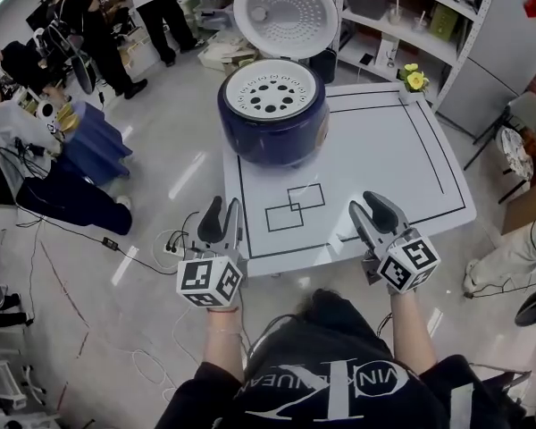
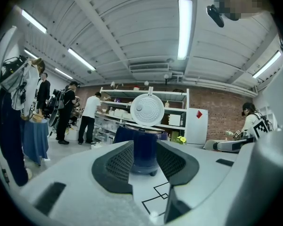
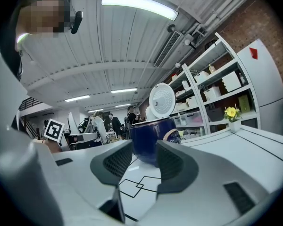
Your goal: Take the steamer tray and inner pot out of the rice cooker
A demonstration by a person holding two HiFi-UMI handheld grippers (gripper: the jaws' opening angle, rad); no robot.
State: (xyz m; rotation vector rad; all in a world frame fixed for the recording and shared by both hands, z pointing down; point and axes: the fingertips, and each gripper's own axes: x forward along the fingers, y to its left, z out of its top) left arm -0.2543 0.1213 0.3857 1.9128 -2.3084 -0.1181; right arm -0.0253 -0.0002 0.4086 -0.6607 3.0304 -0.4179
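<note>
— Nearest the person, at the counter's front edge: what do the two hand-held grippers carry?
— Nothing. Left hand-held gripper (image 1: 223, 209) and right hand-held gripper (image 1: 368, 206) are both level, with jaws moderately apart and only air between the pads. Each gripper view frames the cooker through the gap, well ahead and untouched.

— And just ahead of them?
— Bare counter (image 1: 384, 150), marked with taped lines. Two overlapping taped squares (image 1: 295, 206) lie ahead, between the two grippers. No vessel stands on them.

— Farther ahead?
— Rice cooker (image 1: 272, 128), dark blue, well ahead of the left gripper and ahead-left of the right one, at the counter's far left corner. Its lid (image 1: 286, 12) is swung up behind it, so the mouth is open.

— What sits in it?
— Steamer tray (image 1: 272, 88), white and perforated, level in the cooker's mouth. The inner pot presumably lies beneath. The tray hides it, so its contents cannot be told. No food shows on the tray.

— Progress, then?
— Judged from the layout, the lid is open and access is cleared, but neither item is out. Left to do: reach the cooker, lift out the tray, set it down, then lift out the pot.
</note>
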